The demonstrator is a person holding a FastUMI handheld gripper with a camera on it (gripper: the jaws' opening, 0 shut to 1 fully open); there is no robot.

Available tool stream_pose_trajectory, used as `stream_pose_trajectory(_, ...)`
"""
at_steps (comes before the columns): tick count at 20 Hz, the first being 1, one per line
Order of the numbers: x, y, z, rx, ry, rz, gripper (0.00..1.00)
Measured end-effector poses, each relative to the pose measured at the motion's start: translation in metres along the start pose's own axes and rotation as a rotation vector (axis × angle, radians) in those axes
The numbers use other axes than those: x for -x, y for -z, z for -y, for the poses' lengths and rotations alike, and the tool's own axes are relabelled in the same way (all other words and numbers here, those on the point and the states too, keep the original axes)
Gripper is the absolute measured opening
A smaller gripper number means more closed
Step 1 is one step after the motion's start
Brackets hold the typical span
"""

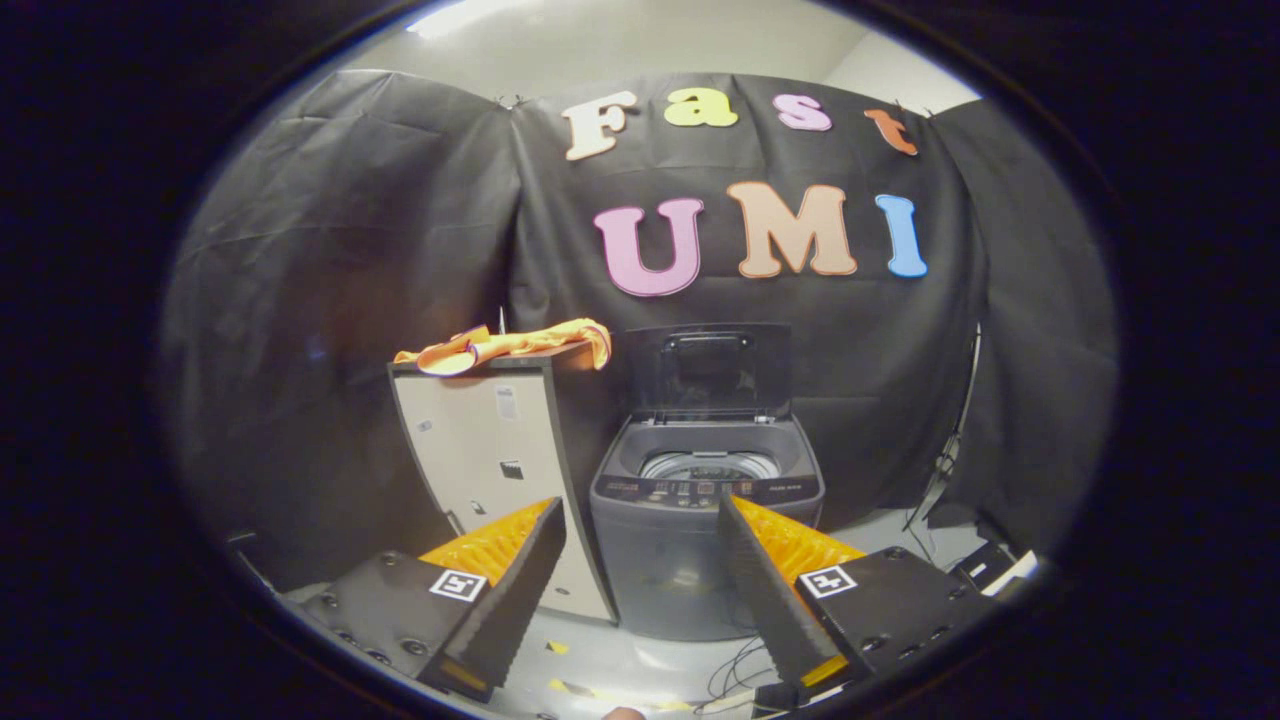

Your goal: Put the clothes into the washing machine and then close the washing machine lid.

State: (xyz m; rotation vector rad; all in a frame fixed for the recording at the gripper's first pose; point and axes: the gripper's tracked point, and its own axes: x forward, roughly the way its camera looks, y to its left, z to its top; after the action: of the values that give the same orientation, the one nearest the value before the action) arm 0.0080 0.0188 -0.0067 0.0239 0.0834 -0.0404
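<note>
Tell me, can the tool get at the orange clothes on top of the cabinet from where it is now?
Probably yes. The tool is open and empty, and the orange clothes lie uncovered on the cabinet, well beyond and above its fingers, beside the open washing machine.

Claw (pixel 640 520): fingers spread wide, gripping nothing, open gap between them facing the washing machine (pixel 705 540).
Washing machine: lid (pixel 708 370) raised upright at the far side; drum opening (pixel 708 464) uncovered, free from above and from the near side.
Cabinet (pixel 500 480): stands just left of the machine, taller than its rim, blocks the left approach. Orange clothes (pixel 510 345) lie on its top, open air above them.
Floor (pixel 640 665): cables (pixel 740 675) near the machine's base, right of centre.
Black cloth wall (pixel 350 300): closes the far side and both flanks.
</note>
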Motion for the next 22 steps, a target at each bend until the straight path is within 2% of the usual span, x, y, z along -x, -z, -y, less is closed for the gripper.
stream_pose_trajectory(8,0.007,-0.014,-0.002,0.017,-0.016,0.014,0.98)
stream_pose_trajectory(15,-0.001,-0.026,-0.031,0.039,-0.048,0.021,0.98)
stream_pose_trajectory(22,-0.057,-0.063,-0.086,0.006,0.016,0.083,0.97)
